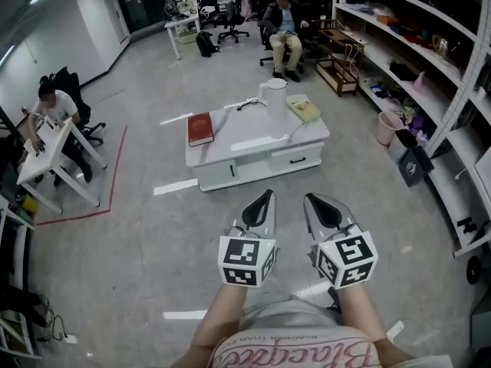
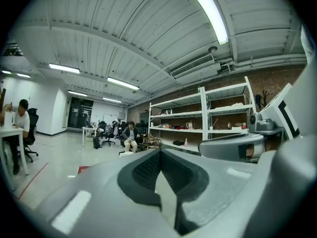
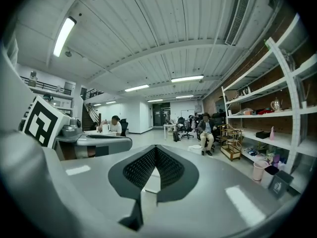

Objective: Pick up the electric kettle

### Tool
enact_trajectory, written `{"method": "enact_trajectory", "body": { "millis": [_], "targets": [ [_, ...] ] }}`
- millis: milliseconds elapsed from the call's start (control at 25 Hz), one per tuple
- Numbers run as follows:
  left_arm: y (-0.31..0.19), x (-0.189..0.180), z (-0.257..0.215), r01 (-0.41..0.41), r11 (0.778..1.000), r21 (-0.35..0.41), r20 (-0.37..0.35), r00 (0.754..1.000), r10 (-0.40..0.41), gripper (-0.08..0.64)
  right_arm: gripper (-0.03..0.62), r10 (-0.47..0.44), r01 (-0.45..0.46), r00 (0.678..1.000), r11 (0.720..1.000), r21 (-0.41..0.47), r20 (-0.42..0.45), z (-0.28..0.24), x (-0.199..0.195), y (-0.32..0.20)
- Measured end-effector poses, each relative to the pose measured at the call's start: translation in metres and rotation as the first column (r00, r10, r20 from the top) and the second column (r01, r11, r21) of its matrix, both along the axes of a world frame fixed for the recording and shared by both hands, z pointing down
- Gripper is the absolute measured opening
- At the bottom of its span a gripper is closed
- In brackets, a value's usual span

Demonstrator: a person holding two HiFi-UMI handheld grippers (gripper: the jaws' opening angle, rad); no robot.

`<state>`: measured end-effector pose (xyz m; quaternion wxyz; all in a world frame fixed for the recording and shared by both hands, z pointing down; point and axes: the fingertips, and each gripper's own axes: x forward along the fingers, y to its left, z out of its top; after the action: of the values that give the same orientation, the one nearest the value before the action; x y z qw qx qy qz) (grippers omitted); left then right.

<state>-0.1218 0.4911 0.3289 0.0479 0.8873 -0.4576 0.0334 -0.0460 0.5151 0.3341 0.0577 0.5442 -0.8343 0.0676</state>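
Note:
The white electric kettle (image 1: pixel 275 98) stands upright on the far side of a low white table (image 1: pixel 253 148), several steps ahead of me in the head view. My left gripper (image 1: pixel 266 196) and right gripper (image 1: pixel 309 198) are held side by side low in front of my body, well short of the table. Both are shut with nothing between the jaws. In the left gripper view the jaws (image 2: pixel 159 153) meet at their tips, as they do in the right gripper view (image 3: pixel 155 148). A small white top (image 2: pixel 126 153) peeks over the left jaw; it may be the kettle.
A red book (image 1: pixel 200 129) lies on the table's left part and a green book (image 1: pixel 304 110) to the kettle's right, with a dark cable (image 1: pixel 247 104) behind. Metal shelving (image 1: pixel 430 75) lines the right wall. A seated person (image 1: pixel 284 37) is behind the table; another sits at a desk (image 1: pixel 46 148) on the left.

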Motion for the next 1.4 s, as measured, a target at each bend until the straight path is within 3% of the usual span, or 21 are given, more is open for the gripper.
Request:
{"method": "enact_trajectory", "body": {
  "millis": [320, 640, 960, 1400],
  "targets": [
    [-0.088, 0.004, -0.007, -0.015, 1.0, 0.007, -0.012, 1.0, 0.015, 0.0, 0.023, -0.012, 0.011, 1.0, 1.0, -0.021, -0.024, 0.0, -0.002, -0.083],
    [-0.168, -0.013, -0.012, -0.035, 0.999, -0.007, -0.033, 0.999, 0.034, 0.0, 0.023, 0.041, -0.042, 0.999, 0.999, -0.021, -0.019, -0.008, -0.012, -0.161],
    [-0.213, -0.02, 0.004, -0.068, 0.996, -0.05, -0.089, 0.994, 0.063, 0.0, 0.023, 0.069, -0.07, 0.997, 0.997, -0.03, -0.035, 0.001, -0.021, -0.206],
    [-0.259, -0.006, 0.024, -0.06, 0.994, -0.095, -0.08, 0.995, 0.053, 0.0, 0.023, 0.059, -0.06, 0.998, 0.995, -0.078, -0.014, 0.02, 0.0, -0.249]
  ]
}}
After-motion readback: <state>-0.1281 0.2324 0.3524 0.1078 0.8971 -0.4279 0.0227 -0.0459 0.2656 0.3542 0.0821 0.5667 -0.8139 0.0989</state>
